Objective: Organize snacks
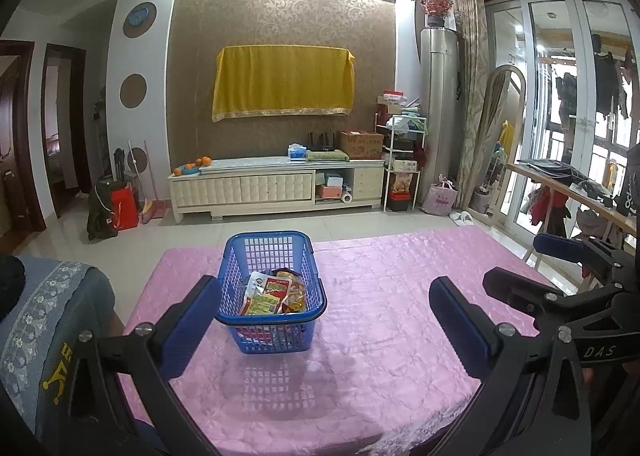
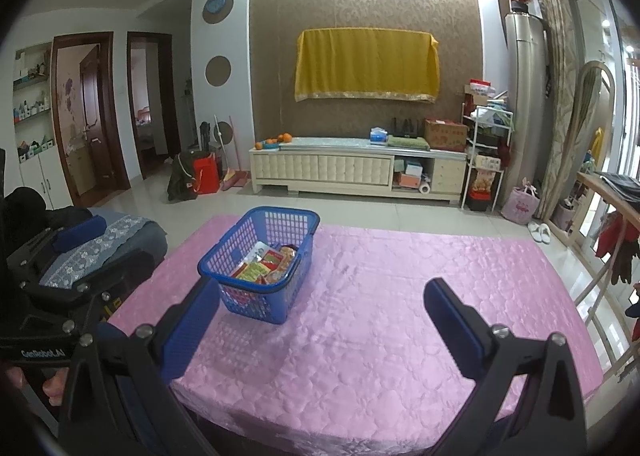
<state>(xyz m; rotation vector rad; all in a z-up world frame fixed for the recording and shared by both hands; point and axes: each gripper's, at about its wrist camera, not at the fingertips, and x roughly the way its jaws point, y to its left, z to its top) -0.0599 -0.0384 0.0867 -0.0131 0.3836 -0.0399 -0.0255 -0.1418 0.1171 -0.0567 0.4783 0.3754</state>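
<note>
A blue plastic basket (image 1: 308,288) stands on the pink tablecloth (image 1: 384,320), with several red and yellow snack packets (image 1: 272,294) inside it. My left gripper (image 1: 326,316) is open and empty, held back from the basket, which shows between its fingers. In the right wrist view the basket (image 2: 230,260) with the snack packets (image 2: 266,266) sits to the left of centre. My right gripper (image 2: 320,320) is open and empty, with its left finger (image 2: 188,330) near the basket's front corner. The right gripper's body shows at the right edge of the left wrist view.
A chair with a grey-blue cover (image 1: 48,312) stands at the table's left side. A wooden rack with clothes (image 1: 572,192) is at the right. A white TV cabinet (image 1: 276,184) stands against the far wall across the tiled floor.
</note>
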